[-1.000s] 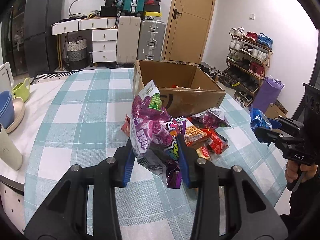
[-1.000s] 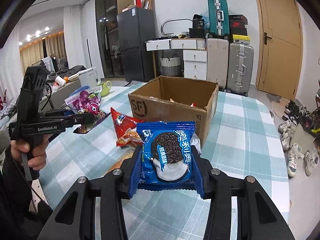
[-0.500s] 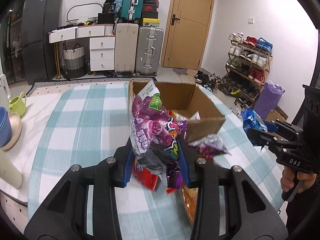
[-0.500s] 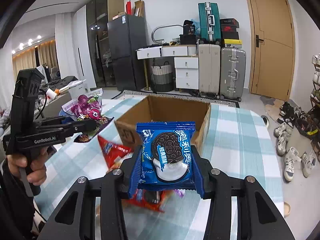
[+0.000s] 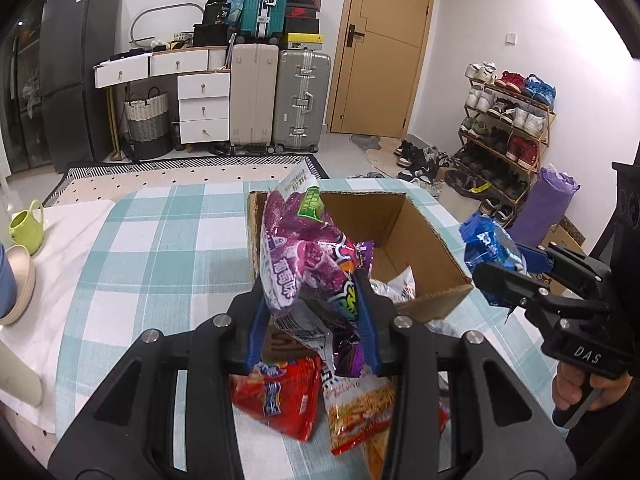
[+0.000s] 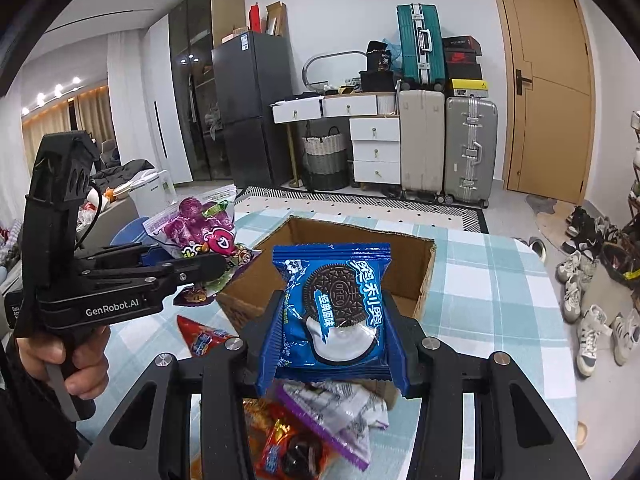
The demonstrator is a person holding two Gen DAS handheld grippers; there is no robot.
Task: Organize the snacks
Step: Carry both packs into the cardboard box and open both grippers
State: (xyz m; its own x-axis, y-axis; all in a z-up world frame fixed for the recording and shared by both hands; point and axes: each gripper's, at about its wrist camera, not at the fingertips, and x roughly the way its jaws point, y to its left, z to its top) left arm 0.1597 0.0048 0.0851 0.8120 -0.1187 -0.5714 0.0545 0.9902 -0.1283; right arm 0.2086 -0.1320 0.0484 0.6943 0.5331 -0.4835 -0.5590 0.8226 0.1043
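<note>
My left gripper (image 5: 310, 308) is shut on a purple snack bag (image 5: 304, 256) and holds it above the near left corner of the open cardboard box (image 5: 424, 240). My right gripper (image 6: 330, 336) is shut on a blue Oreo packet (image 6: 334, 304), held above the box's near edge (image 6: 424, 276). In the left wrist view the right gripper (image 5: 496, 264) with the Oreo packet (image 5: 488, 244) is at the box's right side. In the right wrist view the left gripper (image 6: 200, 264) with the purple bag (image 6: 196, 228) is left of the box. Some wrappers lie inside the box.
Loose snack packets lie on the checked tablecloth (image 5: 160, 248) below the grippers: a red bag (image 5: 280, 400), an orange-red bag (image 5: 360, 412), a purple-edged wrapper (image 6: 332, 412). A green cup (image 5: 26, 226) and bowls (image 5: 16, 280) stand at the table's left edge.
Both grippers have risen and moved forward with their packets, from beside the loose snack pile to over the box's near edge. The box's inside now shows from above.
</note>
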